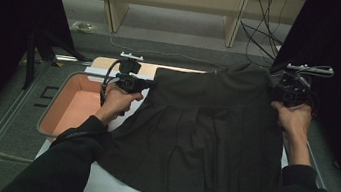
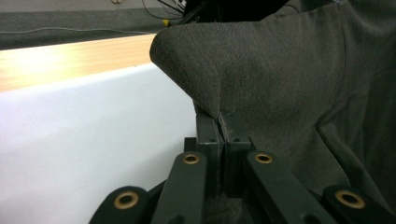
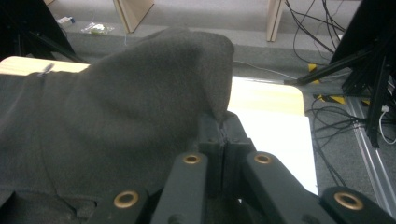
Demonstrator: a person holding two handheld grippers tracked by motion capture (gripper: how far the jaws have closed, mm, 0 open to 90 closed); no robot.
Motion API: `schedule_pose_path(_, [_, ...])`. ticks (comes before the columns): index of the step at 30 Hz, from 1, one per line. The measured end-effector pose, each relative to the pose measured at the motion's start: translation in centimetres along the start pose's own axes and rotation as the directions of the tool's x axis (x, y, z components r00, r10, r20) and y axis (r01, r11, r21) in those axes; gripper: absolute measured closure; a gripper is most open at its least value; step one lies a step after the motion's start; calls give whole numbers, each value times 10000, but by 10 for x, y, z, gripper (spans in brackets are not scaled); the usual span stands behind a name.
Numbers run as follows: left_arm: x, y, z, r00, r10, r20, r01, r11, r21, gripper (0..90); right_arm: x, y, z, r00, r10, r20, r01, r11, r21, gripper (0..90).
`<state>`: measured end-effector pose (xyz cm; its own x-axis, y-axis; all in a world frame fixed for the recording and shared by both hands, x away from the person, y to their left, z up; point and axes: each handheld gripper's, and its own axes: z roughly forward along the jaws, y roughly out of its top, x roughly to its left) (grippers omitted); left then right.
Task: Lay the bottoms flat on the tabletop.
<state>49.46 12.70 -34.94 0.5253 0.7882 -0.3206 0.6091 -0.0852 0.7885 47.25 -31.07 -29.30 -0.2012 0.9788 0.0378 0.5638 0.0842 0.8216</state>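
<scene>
Two grippers, left gripper (image 1: 147, 83) and right gripper (image 1: 275, 88), pinched the dark pleated fabric skirt (image 1: 204, 131) in pressed-together jaws above the white-topped table (image 1: 110, 186); a shallow orange tray (image 1: 68, 107) sat at nine o'clock, grey carpeted floor (image 1: 178, 24) at twelve.

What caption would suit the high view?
Two hand-held tools, left tool and right tool, pinch a dark skirt at its waistband corners.

The high view is looking forward and down over the whole table (image 1: 95, 184). Both gripper views are sitting close behind their jaws, sharing the dark skirt (image 1: 204, 131) toward 12 o'clock.
</scene>
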Motion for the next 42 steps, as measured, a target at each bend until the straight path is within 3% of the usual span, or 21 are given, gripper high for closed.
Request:
schedule_pose_path(6, [7, 12, -9, 9998, -147, -123, 142, 9991, -403, 883, 5, -6, 5, 9997, -68, -228, 67, 10000, -21, 897])
schedule_pose_path(13, [5, 28, -15, 9998, -211, -70, 205, 9967, -779, 883, 5, 3, 3, 9999, -61, -160, 58, 9998, -210, 897])
schedule_pose_path(22, [7, 18, -4, 9992, -408, 53, 410, 9982, -442, 880, 6, 3, 9, 9998, 138, -121, -139, 9999, -61, 895])
schedule_pose_path(32, [1, 34, -8, 9993, -384, -48, 378, 9954, -879, 881, 7, 22, 3, 9998, -8, 204, 19, 9987, -512, 896])
schedule_pose_path(42, [-1, 26, 5, 9993, -383, 23, 384, 9978, -549, 877, 0, 8, 18, 9991, 202, 365, -195, 9996, -193, 887])
